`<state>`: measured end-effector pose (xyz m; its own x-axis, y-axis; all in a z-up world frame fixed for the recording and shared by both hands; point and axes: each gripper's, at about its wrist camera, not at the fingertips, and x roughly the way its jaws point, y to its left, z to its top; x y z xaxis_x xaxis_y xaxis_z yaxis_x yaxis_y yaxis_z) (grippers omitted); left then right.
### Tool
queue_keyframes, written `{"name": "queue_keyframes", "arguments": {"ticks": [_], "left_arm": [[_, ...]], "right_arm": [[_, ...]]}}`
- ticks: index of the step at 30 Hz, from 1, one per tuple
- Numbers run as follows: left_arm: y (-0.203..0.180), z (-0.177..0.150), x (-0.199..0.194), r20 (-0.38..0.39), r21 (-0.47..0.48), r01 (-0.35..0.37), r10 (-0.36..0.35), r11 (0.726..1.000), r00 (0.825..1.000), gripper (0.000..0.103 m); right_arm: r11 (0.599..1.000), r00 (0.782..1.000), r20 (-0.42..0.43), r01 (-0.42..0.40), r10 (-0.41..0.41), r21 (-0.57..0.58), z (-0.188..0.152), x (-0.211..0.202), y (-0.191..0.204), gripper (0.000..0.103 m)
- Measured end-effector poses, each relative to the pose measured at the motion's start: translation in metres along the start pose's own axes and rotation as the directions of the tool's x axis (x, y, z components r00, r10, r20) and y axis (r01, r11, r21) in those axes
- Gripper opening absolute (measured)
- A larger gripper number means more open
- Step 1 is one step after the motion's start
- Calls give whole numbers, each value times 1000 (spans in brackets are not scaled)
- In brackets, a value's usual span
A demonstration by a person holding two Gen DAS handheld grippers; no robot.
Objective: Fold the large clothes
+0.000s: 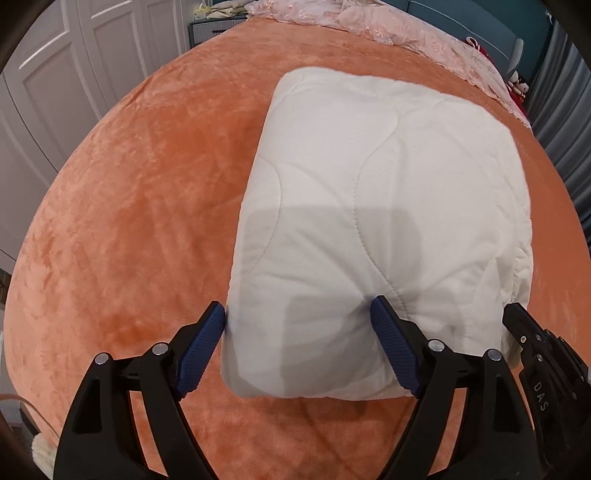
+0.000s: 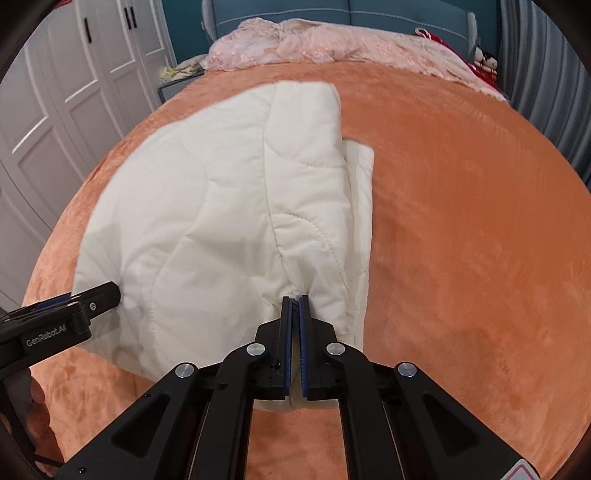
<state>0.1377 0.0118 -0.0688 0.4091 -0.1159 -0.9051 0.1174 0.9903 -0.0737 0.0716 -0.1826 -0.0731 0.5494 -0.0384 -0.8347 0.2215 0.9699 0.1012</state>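
Right gripper (image 2: 294, 301): jaws closed tight on a pinch of fabric at the near edge of the white quilted garment (image 2: 229, 206), toward its right-hand side. Left gripper (image 1: 297, 325): jaws wide, straddling the near left corner of the same bundle; one blue pad (image 1: 207, 343) just beside the left edge, the other resting on the top surface, nothing clamped.

Garment position: on the orange plush bedspread (image 1: 129, 221), roughly mid-bed, near end toward both grippers. Long axis: running from the grippers away toward the pink crumpled bedding (image 2: 332, 44) and the blue headboard (image 2: 369, 14). Far end squared off and rounded at the corners.

Garment appearance: off-white, padded, stitched in wavy quilting lines. Folded into a thick, roughly rectangular pack. Seen from the right wrist, a thinner lower layer protruding along the right side beneath the bulkier top fold. Slight puckering of fabric at the clamped point.

White panelled wardrobe doors (image 1: 55, 74) to the left of the bed.
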Motion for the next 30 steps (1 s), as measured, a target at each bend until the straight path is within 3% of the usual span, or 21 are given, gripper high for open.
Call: {"name": "queue_keyframes", "arguments": {"ticks": [24, 30], "left_arm": [[-11, 0, 24, 20, 26, -42, 41, 999, 999, 92], [-8, 2, 19, 11, 26, -52, 51, 998, 999, 94]], "right_arm": [[1000, 999, 21, 26, -26, -13, -2, 25, 3, 1], [994, 998, 38, 57, -54, -89, 8, -3, 18, 3]]}}
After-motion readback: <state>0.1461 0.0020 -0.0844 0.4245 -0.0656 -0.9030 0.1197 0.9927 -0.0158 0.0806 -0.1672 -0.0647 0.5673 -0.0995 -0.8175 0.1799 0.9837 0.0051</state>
